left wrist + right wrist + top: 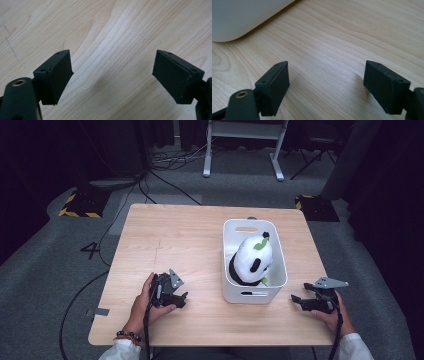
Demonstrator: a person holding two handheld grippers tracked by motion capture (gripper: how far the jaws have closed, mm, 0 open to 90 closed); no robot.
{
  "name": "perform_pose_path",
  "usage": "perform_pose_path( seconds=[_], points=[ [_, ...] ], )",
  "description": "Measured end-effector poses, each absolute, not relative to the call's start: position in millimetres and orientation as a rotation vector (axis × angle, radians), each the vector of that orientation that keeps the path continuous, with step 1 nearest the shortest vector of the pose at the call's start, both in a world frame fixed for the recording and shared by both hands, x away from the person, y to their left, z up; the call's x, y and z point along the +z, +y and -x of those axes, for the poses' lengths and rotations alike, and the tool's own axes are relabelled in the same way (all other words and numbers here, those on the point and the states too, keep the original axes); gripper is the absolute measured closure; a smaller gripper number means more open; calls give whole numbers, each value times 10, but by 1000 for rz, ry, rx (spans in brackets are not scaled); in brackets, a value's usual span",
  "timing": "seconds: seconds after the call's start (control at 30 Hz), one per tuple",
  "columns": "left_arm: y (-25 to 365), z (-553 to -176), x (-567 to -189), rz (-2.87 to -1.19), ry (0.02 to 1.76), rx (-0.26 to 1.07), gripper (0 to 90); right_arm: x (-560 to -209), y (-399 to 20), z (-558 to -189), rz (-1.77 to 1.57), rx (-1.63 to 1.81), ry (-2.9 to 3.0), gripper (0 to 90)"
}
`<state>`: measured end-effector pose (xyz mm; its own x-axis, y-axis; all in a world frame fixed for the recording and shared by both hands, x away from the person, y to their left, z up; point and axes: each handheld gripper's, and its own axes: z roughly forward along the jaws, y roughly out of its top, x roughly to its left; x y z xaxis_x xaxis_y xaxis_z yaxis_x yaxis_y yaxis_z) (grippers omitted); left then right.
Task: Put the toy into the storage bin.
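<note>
A panda plush [252, 260] already lies inside the white bin [280, 251]; beside the bin, the left hand-held gripper [176, 296] and right hand-held gripper [303, 301] rest spread and empty on the bench [165, 240]; seemingly little remains.

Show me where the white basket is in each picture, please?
High view: the white basket stands right of the table's middle, with a panda toy inside.
Left gripper view: I can't find it here.
Right gripper view: its rounded corner sits top left.
Shared landmark: the pale wooden table, under everything.
</note>
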<state>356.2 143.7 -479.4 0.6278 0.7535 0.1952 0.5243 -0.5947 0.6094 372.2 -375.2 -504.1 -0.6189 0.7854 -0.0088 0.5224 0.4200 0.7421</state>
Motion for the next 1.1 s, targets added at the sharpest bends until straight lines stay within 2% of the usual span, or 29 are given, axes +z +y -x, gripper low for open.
perform_pose_path(
  seconds=[0.6, 1.1],
  points=[
    [1632, -3440, -4929, -2308, 1058, 581, 159, -5042, -3755, -3725, -1123, 1027, 2326, 206],
    [1914, -3323, -5048, -2135, 1165, 431, 154, -5042, -3754, -3723, -1123, 1027, 2325, 206]
  ],
)
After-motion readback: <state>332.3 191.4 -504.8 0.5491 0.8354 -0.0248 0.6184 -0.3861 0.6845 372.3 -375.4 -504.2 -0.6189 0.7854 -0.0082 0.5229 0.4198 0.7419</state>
